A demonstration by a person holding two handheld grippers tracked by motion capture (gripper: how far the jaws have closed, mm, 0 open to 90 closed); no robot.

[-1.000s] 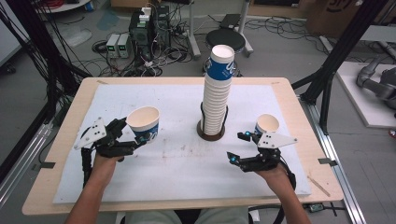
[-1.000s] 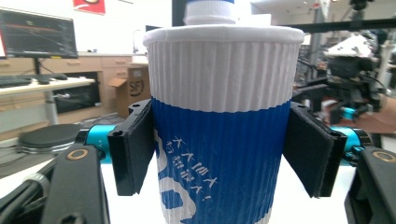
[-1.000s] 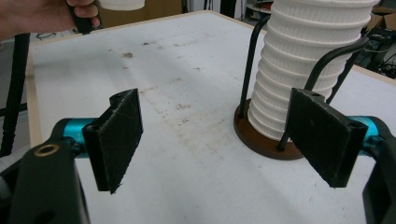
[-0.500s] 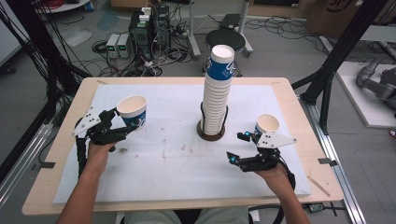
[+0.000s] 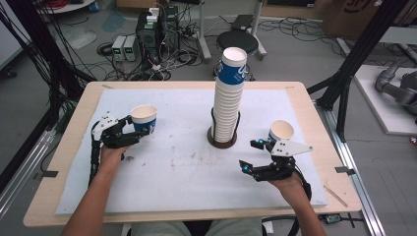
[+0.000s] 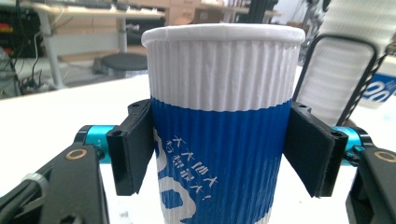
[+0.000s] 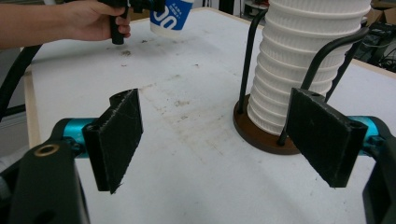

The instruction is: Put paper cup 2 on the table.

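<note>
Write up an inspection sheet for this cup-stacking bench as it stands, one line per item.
Surface: white mat on a wooden table, scuffed and stained near the middle.
Job's things: held cup, blue and white, upright; cup stack upright in a wire holder with a brown base; second cup standing on the mat at the right.
Clutter: nothing seen on the mat.
Grippers: left gripper has its jaws against the held cup's sides; right gripper open, holding nothing.
Cables: black cable along the left forearm.
Surroundings: electronics boxes, loose floor wiring and a black stool behind the table.
</note>
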